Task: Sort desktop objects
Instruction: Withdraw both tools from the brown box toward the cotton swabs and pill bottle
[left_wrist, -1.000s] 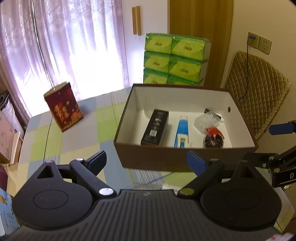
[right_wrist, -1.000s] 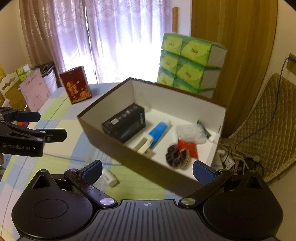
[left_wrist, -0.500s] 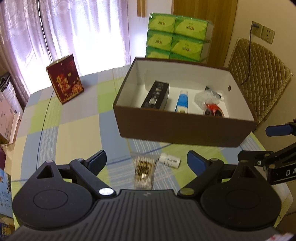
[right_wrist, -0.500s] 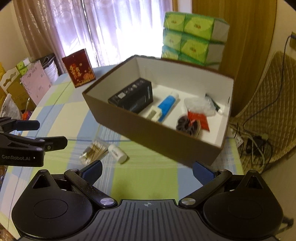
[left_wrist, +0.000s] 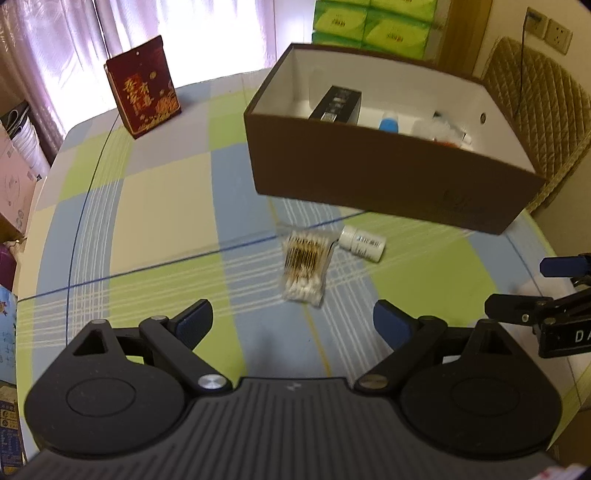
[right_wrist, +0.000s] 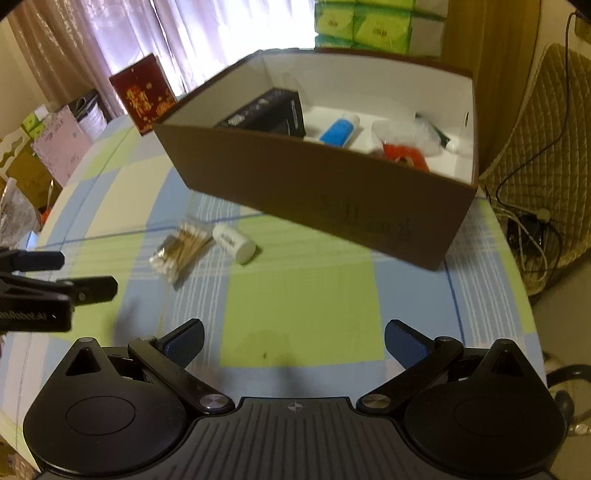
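Cotton swab packet (left_wrist: 306, 266): clear bag, wooden sticks, white tips, lying flat just ahead of my left tool (left_wrist: 293, 322). White bottle (left_wrist: 362, 243) on its side, touching packet's far right corner. Brown box (left_wrist: 384, 181) beyond both, white inside, holding black carton (left_wrist: 337, 104) and blue tube (right_wrist: 339, 132). Left tool spread wide, empty. Right tool (right_wrist: 294, 344) likewise apart, gripping nothing. Checked table (left_wrist: 155, 206); red gift box (left_wrist: 143, 85), curtains (left_wrist: 55, 48) at far side.
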